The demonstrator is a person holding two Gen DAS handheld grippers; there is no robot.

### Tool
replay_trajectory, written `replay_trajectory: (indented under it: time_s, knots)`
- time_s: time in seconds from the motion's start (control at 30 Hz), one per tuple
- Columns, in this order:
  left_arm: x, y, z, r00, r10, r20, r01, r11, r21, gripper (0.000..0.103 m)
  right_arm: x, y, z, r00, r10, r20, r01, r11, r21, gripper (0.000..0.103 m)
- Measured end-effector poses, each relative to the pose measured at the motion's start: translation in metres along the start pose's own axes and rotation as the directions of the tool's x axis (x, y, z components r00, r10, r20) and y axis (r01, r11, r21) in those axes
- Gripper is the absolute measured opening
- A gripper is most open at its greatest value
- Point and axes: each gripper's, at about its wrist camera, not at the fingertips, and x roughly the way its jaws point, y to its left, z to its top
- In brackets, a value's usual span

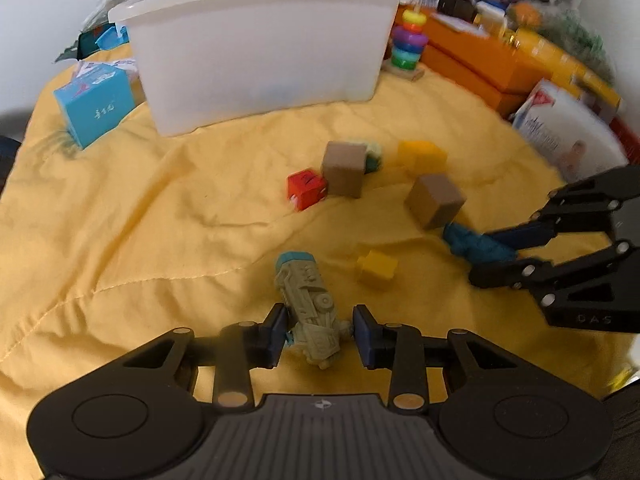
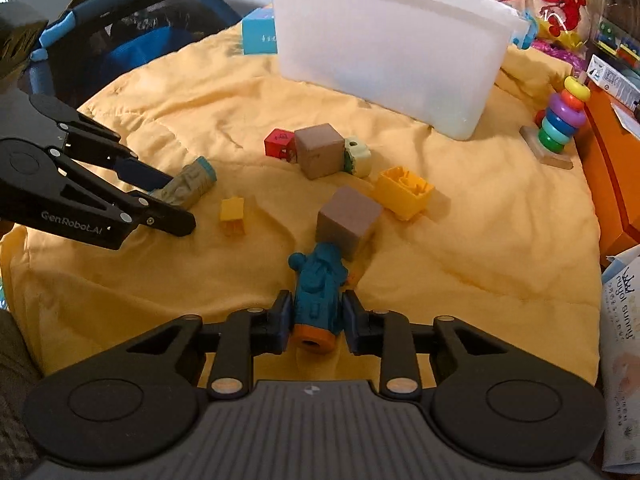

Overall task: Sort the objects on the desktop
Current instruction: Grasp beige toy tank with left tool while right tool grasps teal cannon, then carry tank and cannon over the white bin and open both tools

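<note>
Grippers first, from your left: your left gripper (image 1: 318, 330) has its pads (image 1: 274, 332) on either side of the grey-green toy vehicle (image 1: 310, 304), standing fairly wide, and the right-hand pad looks just short of touching, so I judge it closing, not yet clamped. The toy lies on the yellow quilt (image 1: 140, 240) near its front edge, its long axis running straight ahead from the gripper toward the white bin (image 1: 260, 52) at the back edge, teal cap farthest from you. That alignment suits a squeeze across its narrow width.

Between the two grippers sit the small yellow block (image 2: 232, 216), the red cube (image 2: 278, 142), two brown cubes (image 2: 320, 150) and the larger yellow brick (image 2: 404, 192), all loose on the quilt.

Your right gripper (image 2: 314, 322) stands narrow around the blue toy vehicle (image 2: 320, 288), pads against its sides as far as I can judge, orange end toward you. Its nose touches the nearer brown cube (image 2: 348, 224), so lift it before carrying it to the bin, which lies ahead of both grippers.
</note>
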Motion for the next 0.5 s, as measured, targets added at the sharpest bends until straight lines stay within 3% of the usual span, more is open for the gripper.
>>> replay_trajectory:
  time_s: [0.1, 0.27, 0.37, 0.5]
  knots:
    - [-0.019, 0.0, 0.012, 0.998, -0.016, 0.064, 0.016, 1.0, -0.008, 0.039, -0.016, -0.004, 0.004, 1.0, 0.003, 0.021, -0.003, 1.0, 0.002, 0.029]
    - [-0.053, 0.004, 0.051, 0.981, 0.006, 0.194, -0.009, 1.0, 0.016, 0.039, -0.053, -0.024, 0.032, 0.989, -0.015, 0.144, 0.009, 0.999, 0.036, 0.03]
    - [-0.066, 0.009, 0.085, 0.96, 0.029, 0.278, -0.045, 0.998, 0.052, 0.039, -0.07, -0.04, 0.063, 0.969, -0.037, 0.244, 0.026, 0.998, 0.05, 0.03]
    - [-0.074, 0.016, 0.134, 0.924, 0.069, 0.376, -0.107, 0.991, 0.081, 0.039, -0.08, -0.057, 0.11, 0.925, -0.083, 0.37, 0.065, 0.996, 0.06, 0.03]
